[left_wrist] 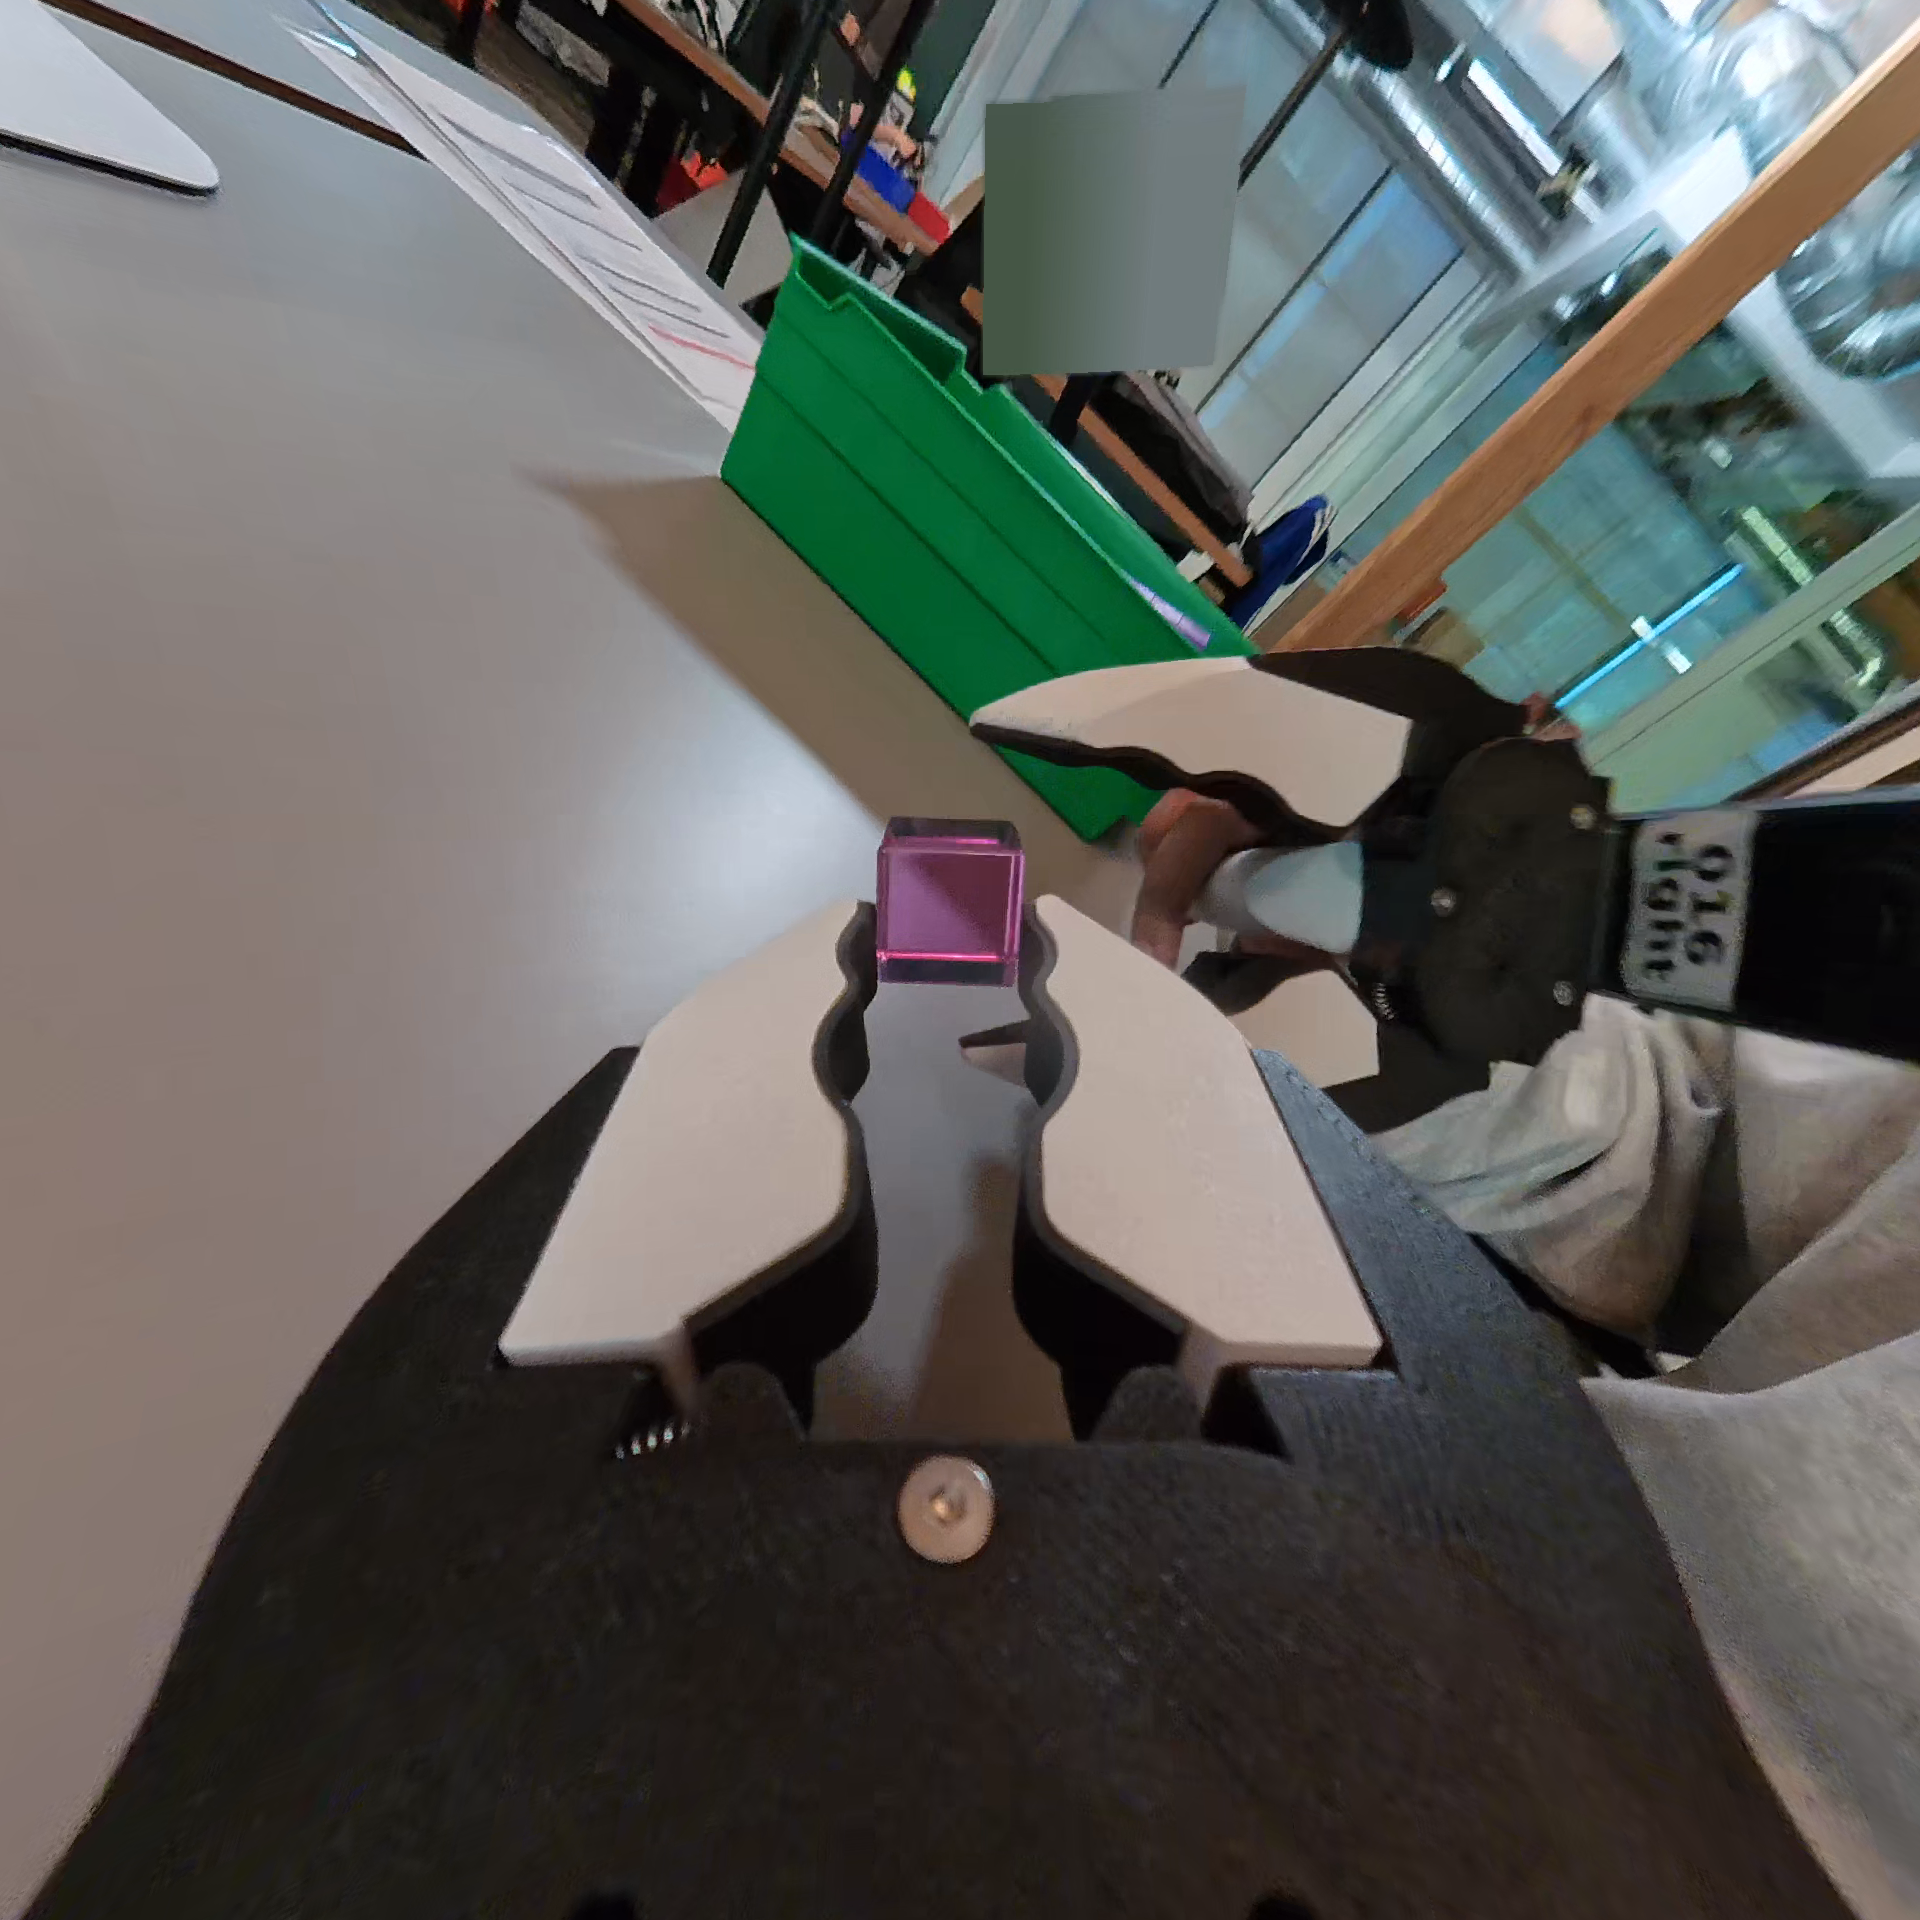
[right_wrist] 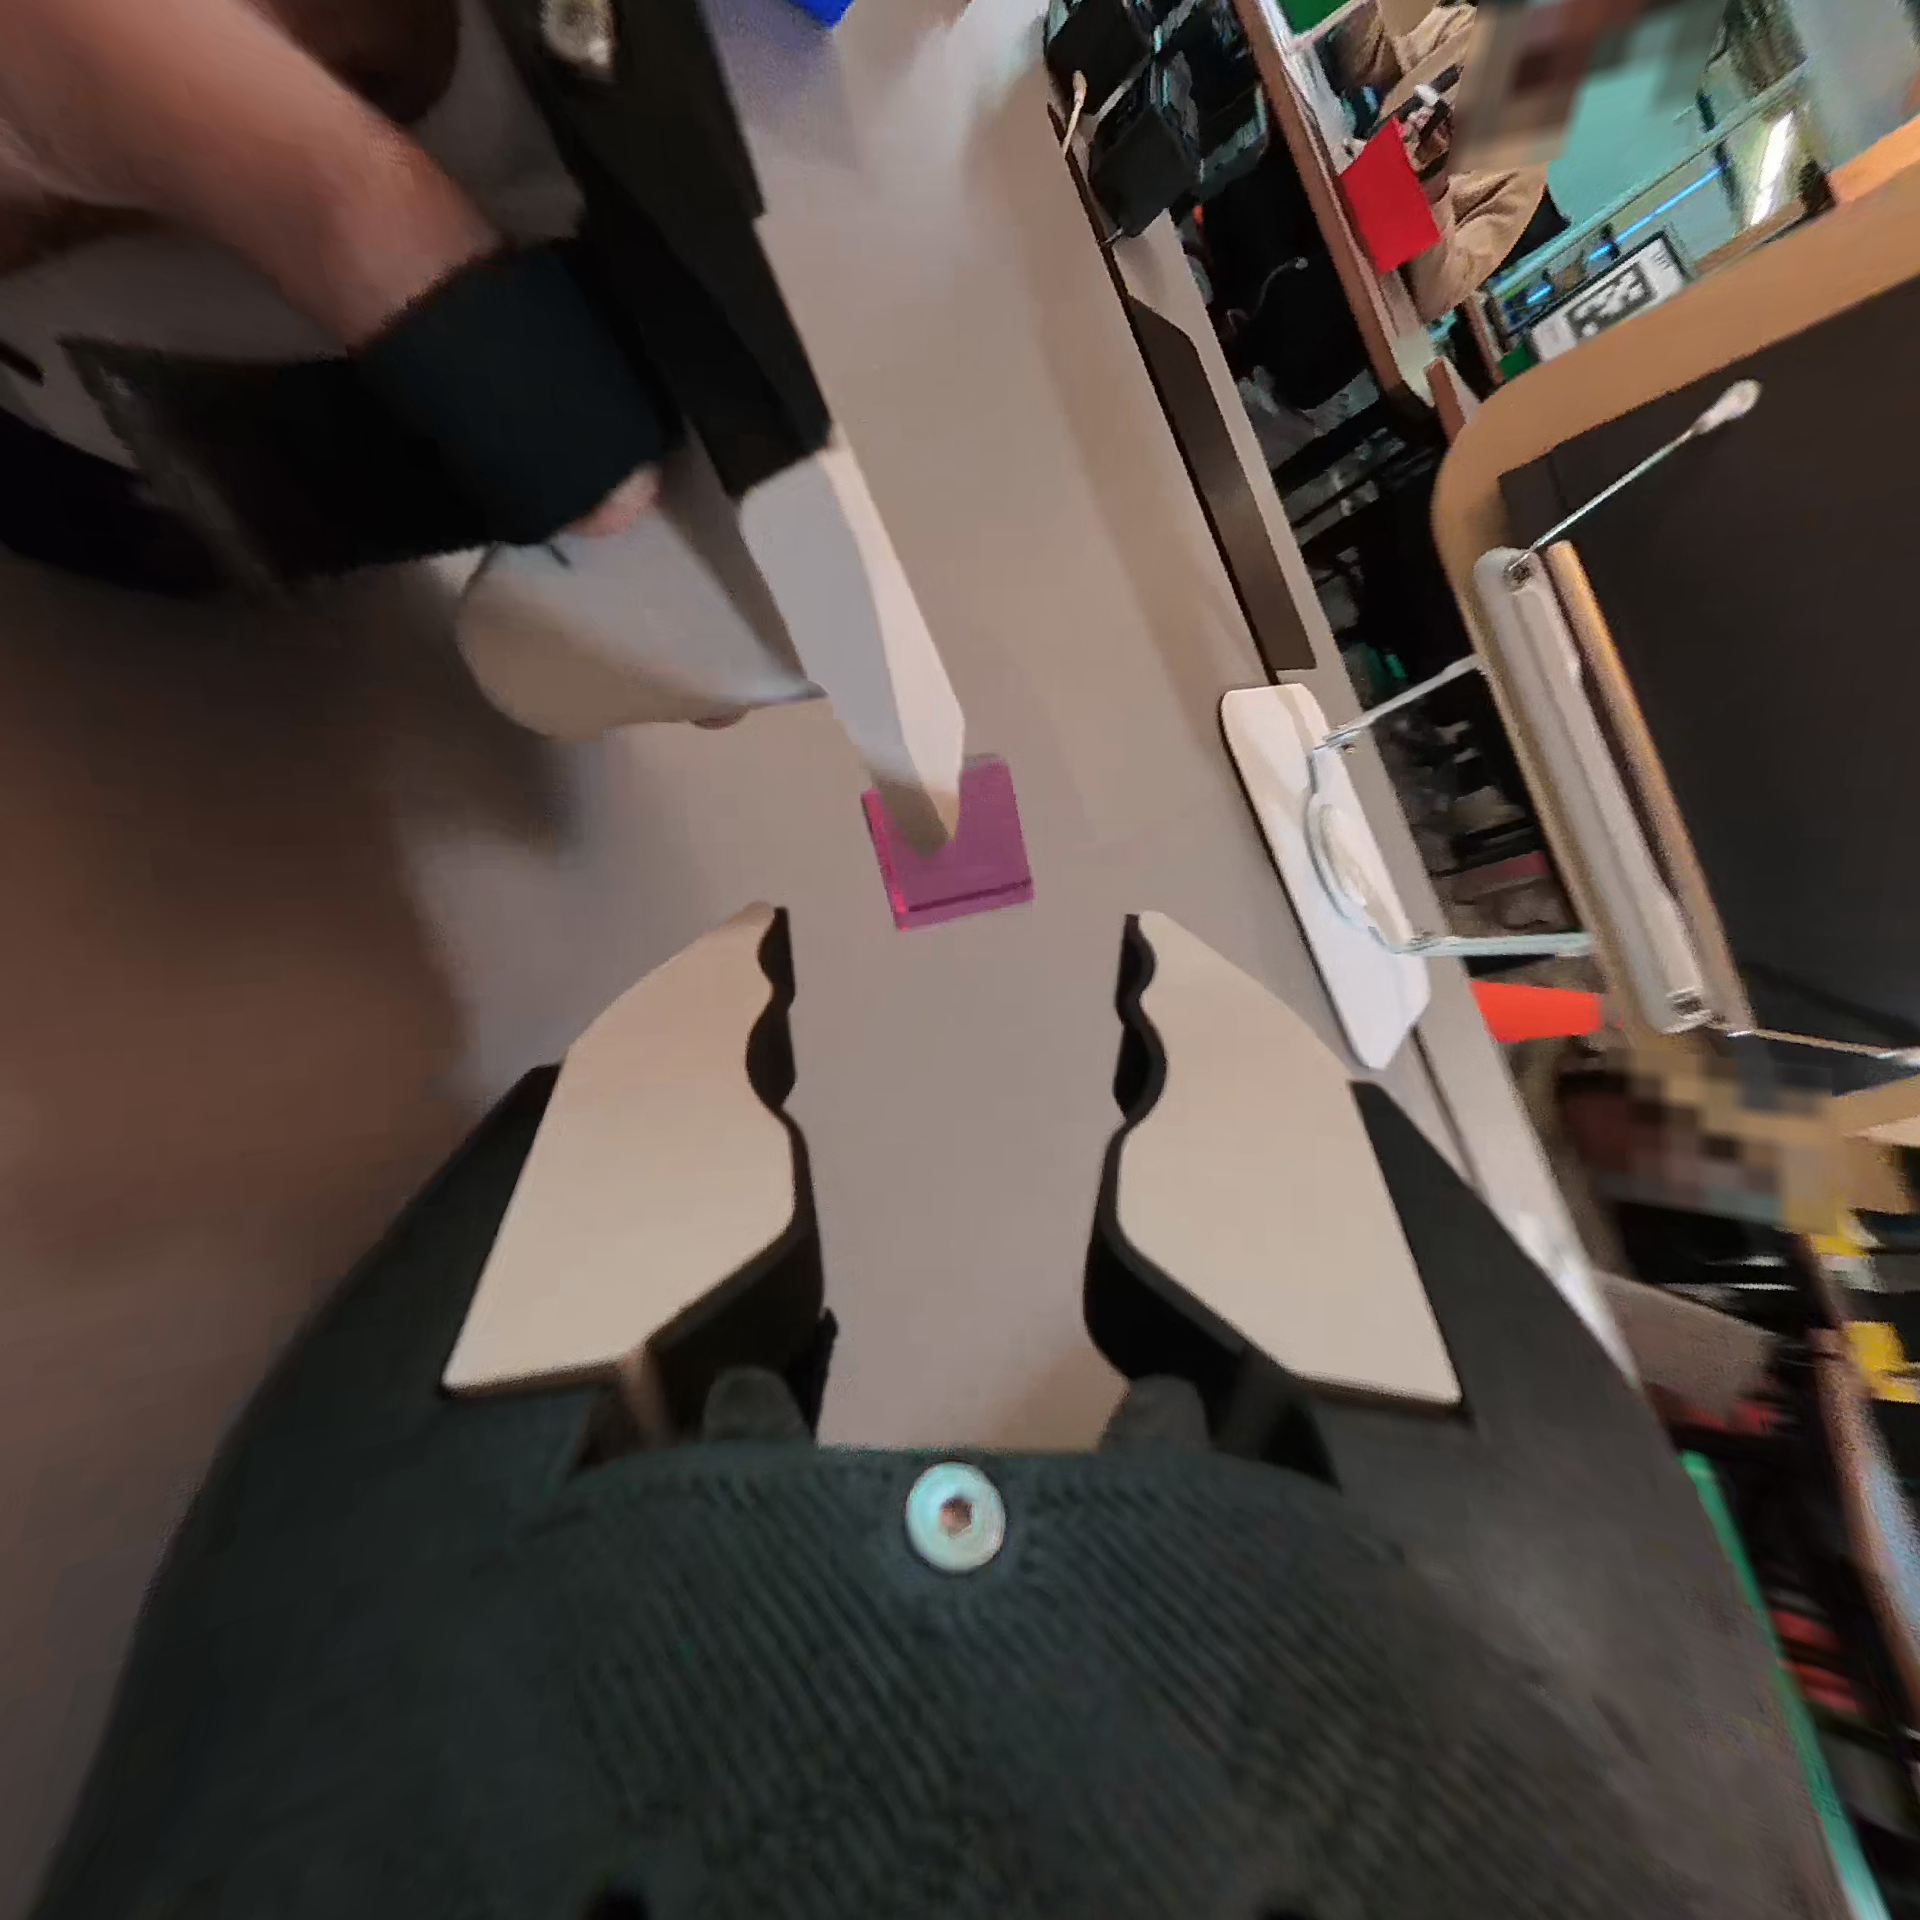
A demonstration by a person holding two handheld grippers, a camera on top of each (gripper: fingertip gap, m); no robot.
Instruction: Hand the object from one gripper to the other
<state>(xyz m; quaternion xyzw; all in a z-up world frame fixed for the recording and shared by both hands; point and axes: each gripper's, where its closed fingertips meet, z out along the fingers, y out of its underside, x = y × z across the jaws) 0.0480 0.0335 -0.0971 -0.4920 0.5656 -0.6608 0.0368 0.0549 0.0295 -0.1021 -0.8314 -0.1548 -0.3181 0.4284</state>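
Note:
A small clear purple cube point(left_wrist: 948, 902) is pinched between the fingertips of my left gripper point(left_wrist: 948, 925), held above the grey table point(left_wrist: 312, 623). In the right wrist view the same cube point(right_wrist: 961, 857) sits at the tip of the left gripper's fingers point(right_wrist: 904, 727), just ahead of my right gripper point(right_wrist: 951, 930). My right gripper is open and empty, its jaws spread wide a short way from the cube. It also shows at the right of the left wrist view point(left_wrist: 1195, 748), open, above and right of the cube.
A green plastic bin point(left_wrist: 935, 540) stands on the table behind the cube. Papers point(left_wrist: 582, 229) lie at the table's far side. A white monitor foot point(right_wrist: 1320, 862) sits near the table edge on the right. A person's hand point(left_wrist: 1174, 883) holds the right gripper. Only a small space, under 4 cm, lies between the two pairs of fingers.

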